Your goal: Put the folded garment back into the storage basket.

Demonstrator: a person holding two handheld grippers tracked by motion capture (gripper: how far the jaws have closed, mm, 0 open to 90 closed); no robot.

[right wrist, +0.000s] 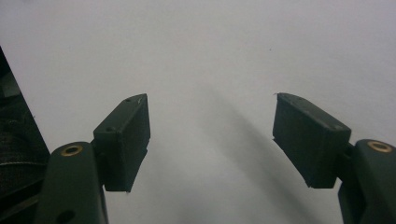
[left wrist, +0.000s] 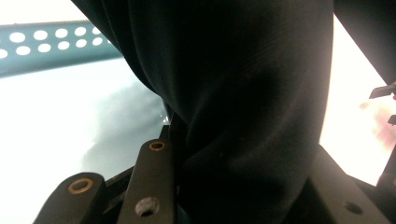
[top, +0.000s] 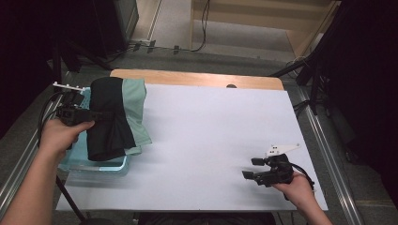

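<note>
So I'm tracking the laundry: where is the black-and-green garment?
High view, table's left: the garment hangs from the left claw over the blue basket.

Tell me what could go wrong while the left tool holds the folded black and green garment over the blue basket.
The folded black and mint-green garment hangs partly past the pale blue plastic basket, so it may land on the white table. The left tool pinches one bunched fold; the folds could fall open.

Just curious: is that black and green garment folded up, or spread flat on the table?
Folded. The garment hangs in bunched layers from the left tool over the clear bin, not spread flat.
</note>
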